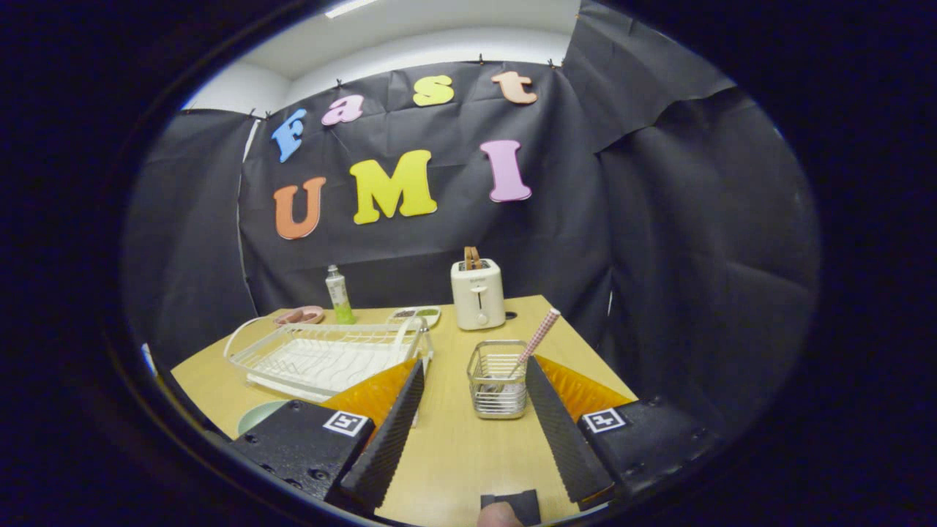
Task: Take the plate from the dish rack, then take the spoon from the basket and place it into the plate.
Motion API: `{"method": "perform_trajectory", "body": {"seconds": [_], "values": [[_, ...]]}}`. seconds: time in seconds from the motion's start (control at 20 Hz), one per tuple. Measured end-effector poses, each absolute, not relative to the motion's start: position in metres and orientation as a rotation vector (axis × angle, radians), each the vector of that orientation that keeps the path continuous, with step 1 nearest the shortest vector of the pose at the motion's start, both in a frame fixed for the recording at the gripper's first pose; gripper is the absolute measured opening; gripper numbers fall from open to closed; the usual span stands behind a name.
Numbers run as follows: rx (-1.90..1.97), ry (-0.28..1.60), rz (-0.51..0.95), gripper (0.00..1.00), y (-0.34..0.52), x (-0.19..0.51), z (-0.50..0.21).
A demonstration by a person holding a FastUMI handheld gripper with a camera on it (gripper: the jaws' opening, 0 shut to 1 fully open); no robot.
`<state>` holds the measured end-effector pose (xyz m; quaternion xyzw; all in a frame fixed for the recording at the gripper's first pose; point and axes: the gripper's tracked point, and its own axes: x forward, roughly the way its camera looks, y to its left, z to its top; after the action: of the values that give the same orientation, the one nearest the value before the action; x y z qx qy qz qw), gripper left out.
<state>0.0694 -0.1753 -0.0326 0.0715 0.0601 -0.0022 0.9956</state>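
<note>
On the wooden table (454,446), the gripper (474,380) has its fingers spread wide apart, holding nothing. The wire basket (498,380) stands just ahead, between the fingertips, with the spoon (538,338) leaning out of it. The white dish rack (329,355) sits beside the left finger. The plate (261,415) lies on the table near the rack. A toaster (477,294) and a bottle (338,295) stand farther back; their labels are too small to read.

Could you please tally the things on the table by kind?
Dish rack: 1
Wire basket: 1
Spoon: 1
Toaster: 1
Bottle: 1
Dishes: 3, pale plate, pink dish, divided dish
Total: 8
The gripper is open.
</note>
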Motion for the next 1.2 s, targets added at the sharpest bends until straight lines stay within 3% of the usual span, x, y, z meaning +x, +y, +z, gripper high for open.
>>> {"method": "perform_trajectory", "body": {"seconds": [0.2,0.5,0.65,0.95,1.05,1.1,1.2], "values": [[0.122,0.141,-0.055,0.91,-0.207,0.1,-0.05],[0.236,0.184,0.002,0.89,-0.222,0.163,-0.061],[0.24,0.192,-0.014,0.83,-0.235,0.191,-0.063],[0.267,0.244,0.036,0.55,-0.238,0.222,-0.076],[0.293,0.242,0.066,0.41,-0.234,0.223,-0.072],[0.294,0.244,0.063,0.26,-0.234,0.225,-0.072],[0.322,0.228,0.076,0.21,-0.232,0.221,-0.063]]}}
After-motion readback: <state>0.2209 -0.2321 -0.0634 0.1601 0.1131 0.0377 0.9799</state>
